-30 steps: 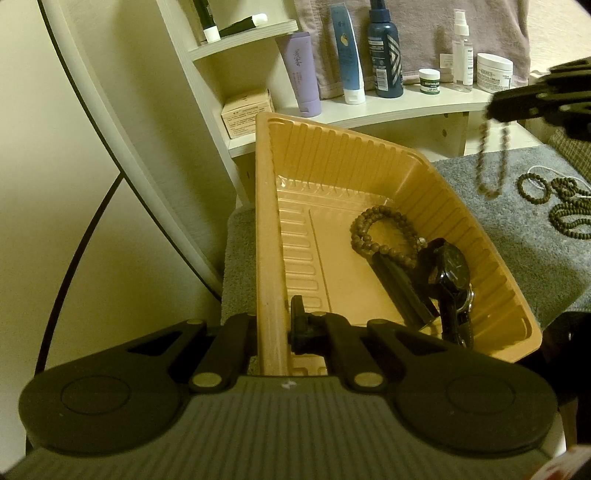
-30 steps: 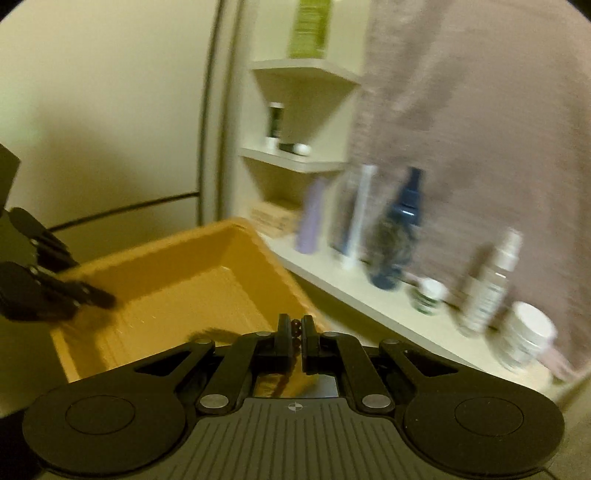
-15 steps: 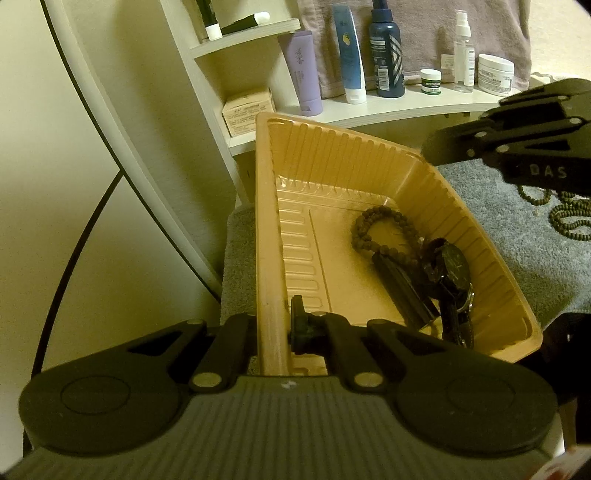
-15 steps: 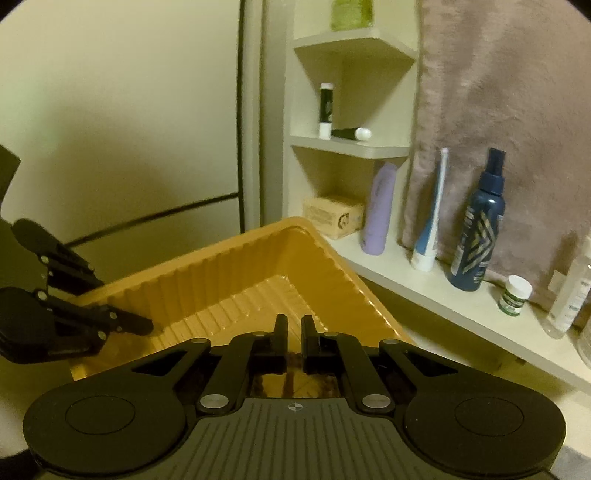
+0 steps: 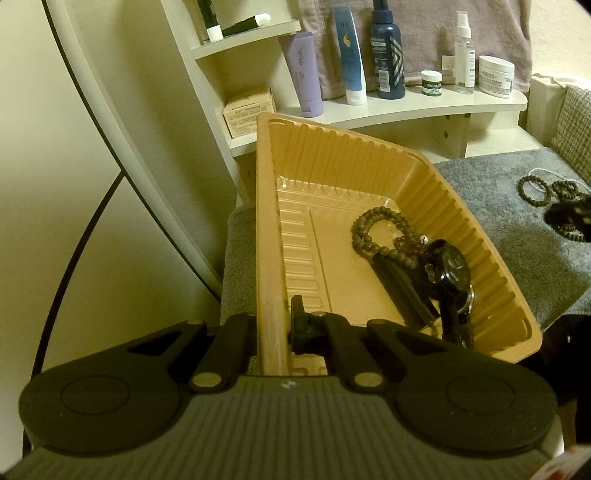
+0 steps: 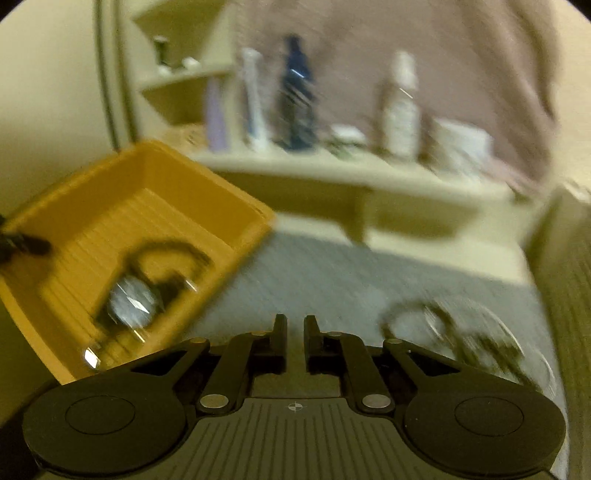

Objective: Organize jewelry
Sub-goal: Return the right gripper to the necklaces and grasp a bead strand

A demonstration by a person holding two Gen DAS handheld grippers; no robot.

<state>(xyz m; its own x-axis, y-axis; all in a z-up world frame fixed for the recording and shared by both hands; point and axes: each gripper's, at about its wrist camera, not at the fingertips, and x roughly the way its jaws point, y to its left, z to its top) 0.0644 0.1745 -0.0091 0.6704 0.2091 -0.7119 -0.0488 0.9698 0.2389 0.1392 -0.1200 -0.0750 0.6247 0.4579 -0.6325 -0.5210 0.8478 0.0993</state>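
My left gripper [image 5: 275,325] is shut on the near left rim of the orange tray [image 5: 266,229] and holds it tilted. In the tray lie brown bead bracelets [image 5: 373,236] and a black watch [image 5: 452,273]. My right gripper [image 6: 294,334] is slightly open and empty, over the grey mat [image 6: 332,280], and it also shows at the right edge of the left wrist view [image 5: 569,216]. More dark bead bracelets [image 5: 543,192] lie on the mat, blurred in the right wrist view [image 6: 454,328]. The tray [image 6: 207,173] sits left of my right gripper.
A cream shelf [image 5: 406,107] behind the tray carries bottles, tubes and jars, such as a blue spray bottle [image 5: 386,48]. A small box [image 5: 249,109] stands on a lower shelf. A grey-pink towel [image 5: 491,26] hangs behind. A curved mirror frame [image 5: 122,155] is at left.
My right gripper dropped its bracelet into the tray, opened a little, and swung right and down towards the bracelets on the mat. My left gripper and the tray have stayed put.
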